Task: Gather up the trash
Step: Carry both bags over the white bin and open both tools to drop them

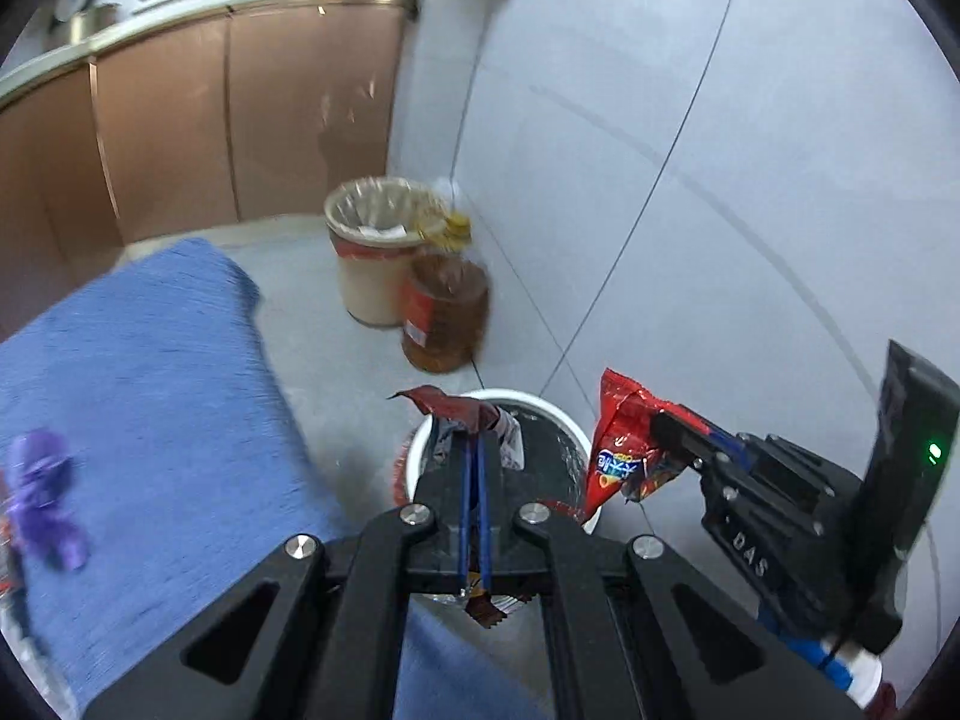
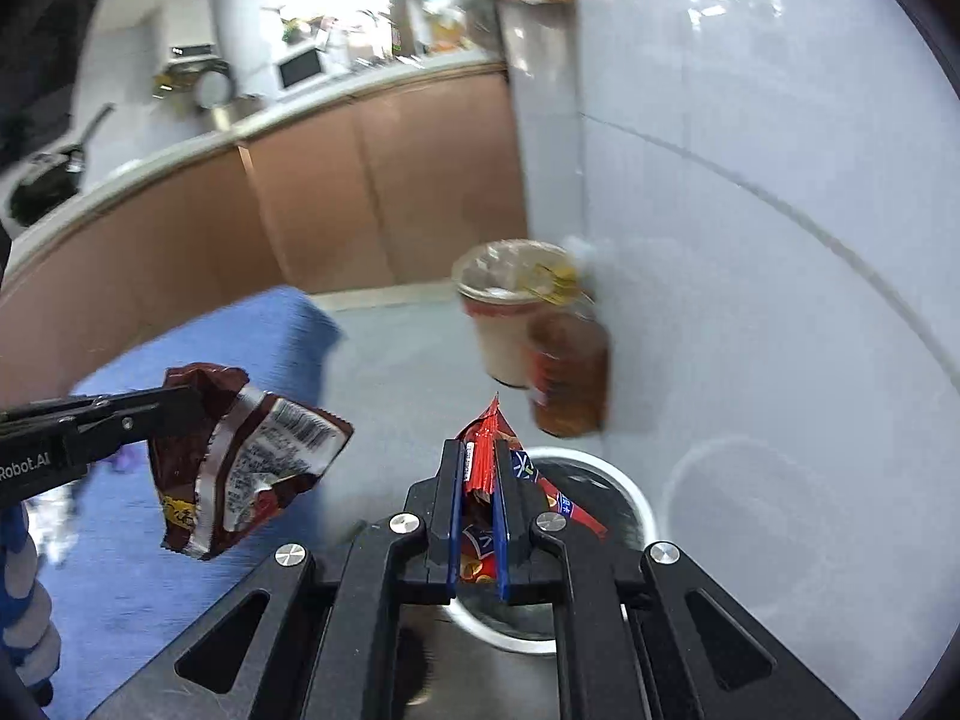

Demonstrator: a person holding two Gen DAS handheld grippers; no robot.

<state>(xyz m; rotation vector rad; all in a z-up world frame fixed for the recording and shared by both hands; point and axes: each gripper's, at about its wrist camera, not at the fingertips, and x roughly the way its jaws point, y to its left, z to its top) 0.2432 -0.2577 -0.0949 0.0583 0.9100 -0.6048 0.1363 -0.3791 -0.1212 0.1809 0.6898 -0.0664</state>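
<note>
Two wrappers are in our grip above the white bin (image 1: 564, 420) — left gripper (image 1: 474, 420) clamped on a brown wrapper (image 2: 240, 456), right gripper (image 2: 483, 450) clamped on a red snack bag (image 1: 624, 444). Neither is dropped yet — a purple scrap (image 1: 45, 498) remains on the blue cloth (image 1: 150, 372).

Right tongs (image 2: 480, 480) clamped on red snack packet (image 2: 483, 456) above white-rimmed bin (image 2: 636, 504); left tongs (image 2: 180, 408) pinching brown wrapper (image 2: 240, 456) (barcode visible).

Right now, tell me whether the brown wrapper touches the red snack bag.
Apart. The right wrist view shows bare floor between the brown wrapper in the left gripper and the red snack bag clamped in the right gripper.
</note>
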